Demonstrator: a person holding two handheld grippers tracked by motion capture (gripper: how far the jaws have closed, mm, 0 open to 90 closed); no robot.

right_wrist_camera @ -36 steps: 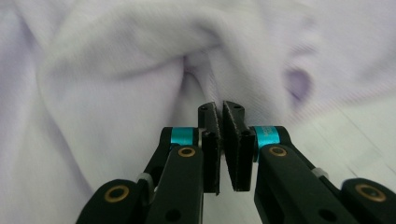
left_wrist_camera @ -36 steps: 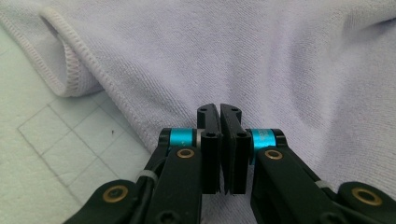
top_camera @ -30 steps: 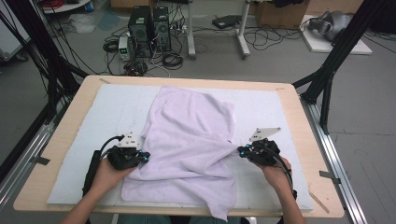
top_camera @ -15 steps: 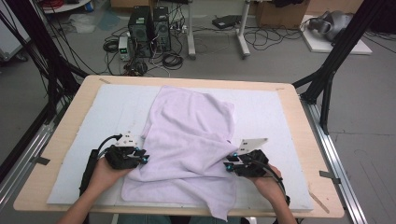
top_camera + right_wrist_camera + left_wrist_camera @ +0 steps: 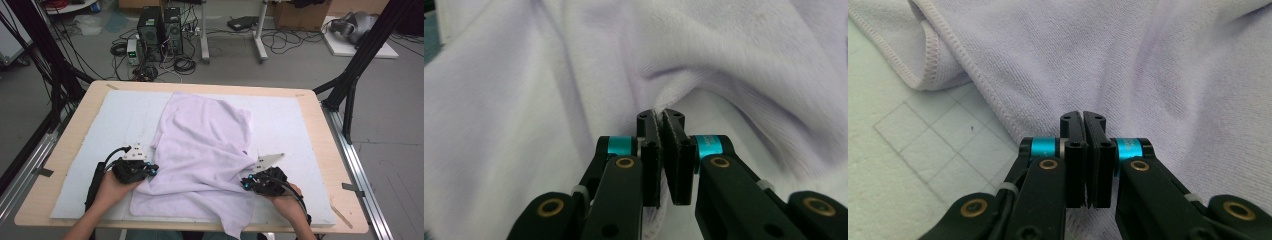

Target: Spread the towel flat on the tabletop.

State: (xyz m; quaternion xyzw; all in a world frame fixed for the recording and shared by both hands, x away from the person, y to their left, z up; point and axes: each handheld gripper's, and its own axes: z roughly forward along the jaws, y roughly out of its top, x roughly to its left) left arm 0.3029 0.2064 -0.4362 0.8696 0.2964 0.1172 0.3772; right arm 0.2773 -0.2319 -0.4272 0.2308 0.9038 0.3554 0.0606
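Observation:
A lavender towel [image 5: 205, 140] lies rumpled on the white mat [image 5: 115, 115], one corner hanging over the near table edge. My left gripper [image 5: 152, 170] sits at the towel's left hem. In the left gripper view its jaws [image 5: 1083, 116] have just closed and meet over the towel [image 5: 1148, 65], with fabric showing under them. My right gripper [image 5: 245, 184] is at the towel's right edge. In the right gripper view its jaws [image 5: 660, 114] have also just closed and pinch a raised fold of the towel [image 5: 524, 100].
The wooden table [image 5: 320, 125] carries the gridded mat. Black frame legs [image 5: 350, 85] stand at its right and left corners. Computers and cables [image 5: 160, 30] sit on the floor beyond the far edge.
My right gripper has moved left and toward the near edge, drawing the towel's right edge with it. My left gripper has stayed where it was.

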